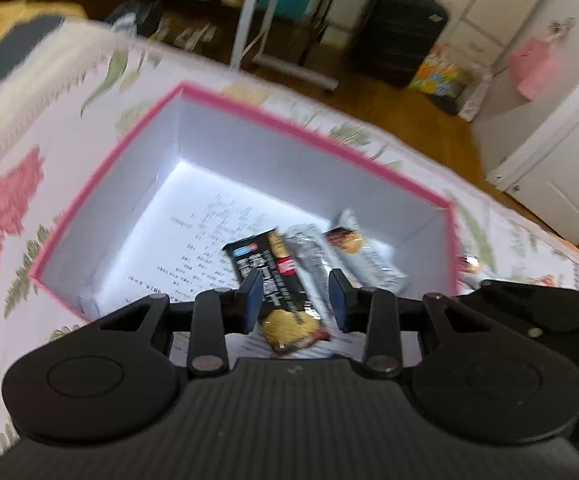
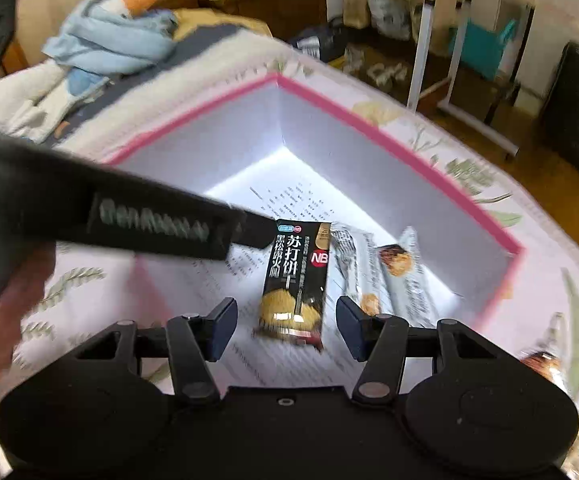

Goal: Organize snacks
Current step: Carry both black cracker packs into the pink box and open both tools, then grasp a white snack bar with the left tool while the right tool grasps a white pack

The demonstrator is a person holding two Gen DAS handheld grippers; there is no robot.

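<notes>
A pink-rimmed white box [image 1: 301, 128] [image 2: 409, 152] sits on a floral bedspread. Inside lie a black cracker packet [image 1: 277, 276] [image 2: 295, 280] and two silver snack packets [image 1: 369, 252] [image 2: 397, 276] on printed paper. My left gripper [image 1: 296, 300] is open, its blue pads either side of the black packet, just above it. My right gripper [image 2: 285, 330] is open over the same packet's near end. The left gripper's body [image 2: 129, 216] crosses the right wrist view from the left, with its tip by the packet's far end.
Another snack packet [image 2: 545, 360] [image 1: 471, 262] lies on the bedspread [image 1: 29, 160] outside the box's right wall. A blue plush and clothes [image 2: 101, 44] lie at the far left of the bed. A black suitcase [image 1: 397, 32] and a white rack [image 2: 441, 60] stand on the floor beyond.
</notes>
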